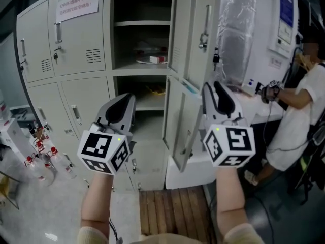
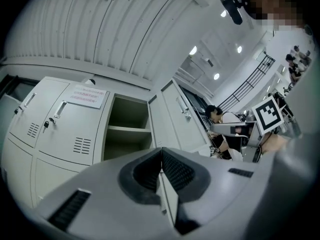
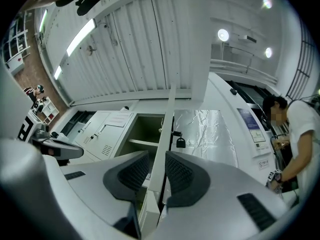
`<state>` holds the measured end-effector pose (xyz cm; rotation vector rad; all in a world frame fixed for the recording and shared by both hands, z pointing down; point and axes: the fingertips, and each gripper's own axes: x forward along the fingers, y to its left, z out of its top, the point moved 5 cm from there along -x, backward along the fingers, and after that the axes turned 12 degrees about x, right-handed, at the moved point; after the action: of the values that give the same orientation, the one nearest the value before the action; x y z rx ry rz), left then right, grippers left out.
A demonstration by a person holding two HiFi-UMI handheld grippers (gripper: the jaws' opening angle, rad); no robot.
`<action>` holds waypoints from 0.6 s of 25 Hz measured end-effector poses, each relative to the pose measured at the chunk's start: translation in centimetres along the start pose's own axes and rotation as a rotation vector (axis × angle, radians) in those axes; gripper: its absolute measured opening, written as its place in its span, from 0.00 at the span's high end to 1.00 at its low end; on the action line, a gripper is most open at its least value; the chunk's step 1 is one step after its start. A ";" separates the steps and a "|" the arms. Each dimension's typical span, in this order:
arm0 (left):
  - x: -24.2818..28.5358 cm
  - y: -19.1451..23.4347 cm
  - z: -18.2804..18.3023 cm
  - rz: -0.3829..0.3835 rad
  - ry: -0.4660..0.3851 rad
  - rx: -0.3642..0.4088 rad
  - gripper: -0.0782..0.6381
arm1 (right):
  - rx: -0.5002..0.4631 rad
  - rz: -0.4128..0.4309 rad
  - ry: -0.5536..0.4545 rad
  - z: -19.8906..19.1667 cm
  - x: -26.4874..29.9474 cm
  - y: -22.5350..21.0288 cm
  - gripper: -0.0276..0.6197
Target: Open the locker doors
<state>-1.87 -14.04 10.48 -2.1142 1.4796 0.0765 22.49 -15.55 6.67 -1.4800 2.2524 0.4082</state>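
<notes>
The bank of pale grey lockers (image 1: 76, 44) has two doors swung open on its right: the upper door (image 1: 195, 29) with a padlock (image 1: 216, 57), and the lower door (image 1: 177, 126). Behind them are shelved compartments (image 1: 139, 39). My right gripper (image 1: 216, 88) points upward beside the lower door's top corner. In the right gripper view its jaws (image 3: 157, 169) stand apart with a door's edge (image 3: 169, 119) lined up in the gap; I see no pad pressing on it. My left gripper (image 1: 127, 99) (image 2: 161, 156) is shut on nothing, in front of the open compartments (image 2: 127, 129).
A person in a white shirt (image 1: 304, 105) works at the right beside a plastic-wrapped machine (image 1: 238, 29). Small red-capped bottles (image 1: 38, 154) stand at the left. A wooden slatted platform (image 1: 172, 207) lies below the lockers. The other locker doors (image 1: 84, 111) are closed.
</notes>
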 end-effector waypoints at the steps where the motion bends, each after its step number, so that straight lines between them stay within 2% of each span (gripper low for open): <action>1: -0.3 0.1 -0.2 0.007 0.005 0.001 0.89 | 0.009 -0.001 0.004 -0.3 -0.3 0.1 0.81; 15: -5.2 -0.4 -4.5 0.068 0.097 -0.037 0.89 | 0.050 0.015 0.065 -5.0 -4.6 2.3 0.84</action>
<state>-4.77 -11.60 16.28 -2.1240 1.6183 0.0270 21.09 -13.27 13.33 -1.4725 2.3074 0.3109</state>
